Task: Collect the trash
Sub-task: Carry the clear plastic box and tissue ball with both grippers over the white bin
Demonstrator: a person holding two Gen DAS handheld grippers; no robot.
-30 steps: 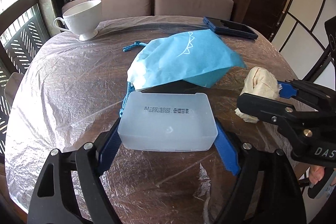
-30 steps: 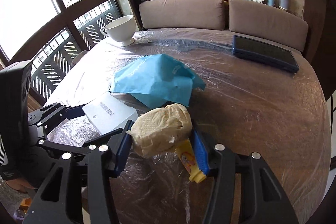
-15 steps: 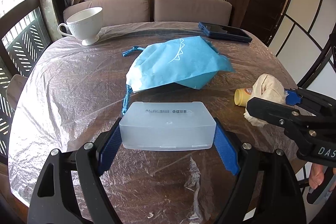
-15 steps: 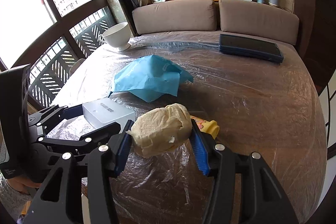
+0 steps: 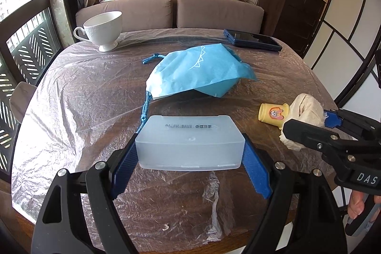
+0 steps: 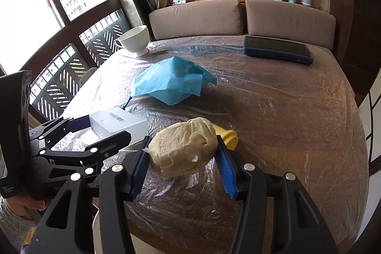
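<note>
Your left gripper point(image 5: 190, 156) clamps the frosted plastic box point(image 5: 189, 143) just nearer you than the blue bag point(image 5: 197, 70); it may slide out. Right of the box, your right gripper point(image 6: 182, 157) squeezes the crumpled tissue point(image 6: 183, 149), which may snag the yellow cup point(image 5: 273, 112) touching it.

On the surface point(image 5: 78, 97), the bag point(image 5: 197, 70) lies mid-way, the cup point(image 5: 104, 30) behind-left, the tablet point(image 5: 252, 39) behind-right. The small tub point(image 5: 273, 113) lies right of the bag.

L hand-held gripper point(image 5: 190, 154) clamps plastic box point(image 5: 190, 142); tissue wad point(image 5: 302, 120) at R.
</note>
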